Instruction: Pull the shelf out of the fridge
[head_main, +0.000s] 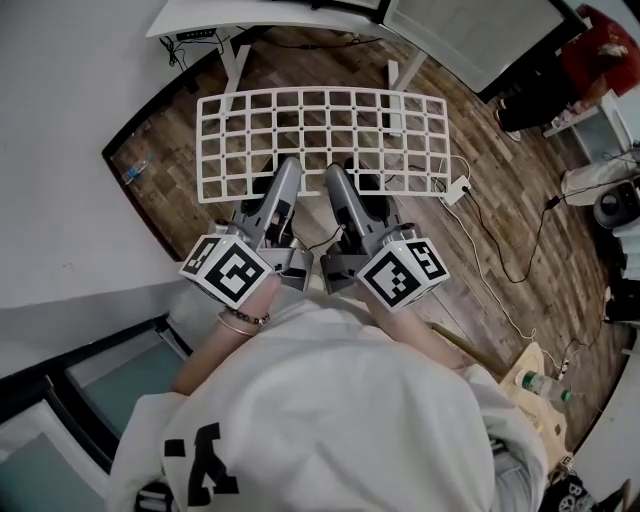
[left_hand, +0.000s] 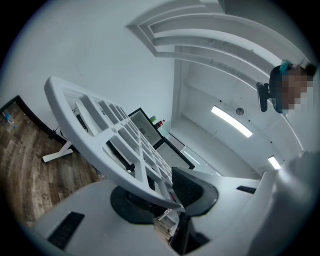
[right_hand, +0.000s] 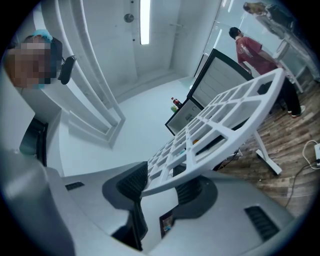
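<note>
Together, left gripper (head_main: 284, 180) and right gripper (head_main: 337, 182), jaws tight on the white shelf (head_main: 320, 92)

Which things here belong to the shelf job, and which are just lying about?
Job: white flat lattice shelf; left tongs and right tongs, both clamped on its near edge.
Lying about: white plug block on the wooden floor; clear plastic bottle; white desk leg.

White lattice shelf (head_main: 322, 143), flat, roughly level, apparently in mid-air above wooden floor (head_main: 500, 160).
</note>
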